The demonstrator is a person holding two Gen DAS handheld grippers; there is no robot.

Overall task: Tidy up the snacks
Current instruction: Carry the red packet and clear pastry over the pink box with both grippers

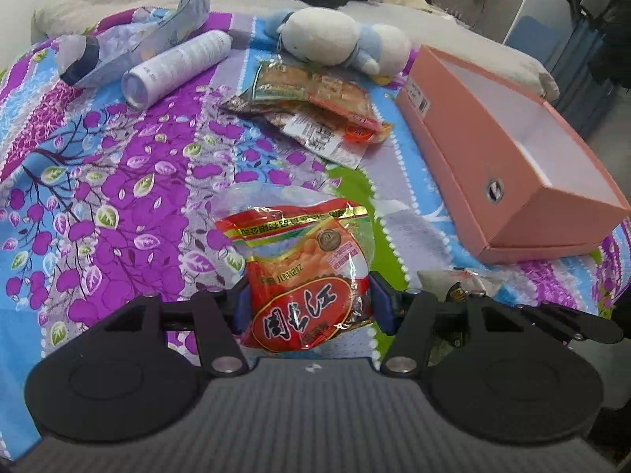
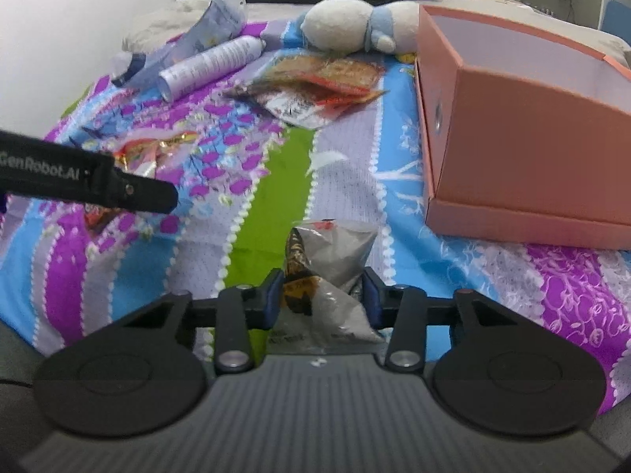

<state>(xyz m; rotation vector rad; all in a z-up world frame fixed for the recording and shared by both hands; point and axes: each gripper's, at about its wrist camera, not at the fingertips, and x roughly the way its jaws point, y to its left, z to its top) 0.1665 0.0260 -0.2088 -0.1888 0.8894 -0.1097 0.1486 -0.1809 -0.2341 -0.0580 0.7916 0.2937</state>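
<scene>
A red and orange snack bag (image 1: 303, 276) sits between the blue pads of my left gripper (image 1: 309, 299), which is shut on its lower half and holds it just above the patterned bedspread. In the right wrist view my right gripper (image 2: 321, 295) has both pads against a grey snack packet (image 2: 335, 252) with a brown and orange fold, which lies on the bedspread. Further back lies a loose pile of snack packs (image 1: 315, 106). An open pink box (image 1: 512, 181) stands to the right, its white inside showing nothing. My left gripper's finger (image 2: 118, 189) crosses the left of the right wrist view.
A white and blue plush toy (image 1: 339, 39) lies behind the snack pile. A white cylinder bottle (image 1: 177, 67) and a pale blue pouch (image 1: 157, 35) rest at the back left. Pillows and dark clothing line the far edge of the bed.
</scene>
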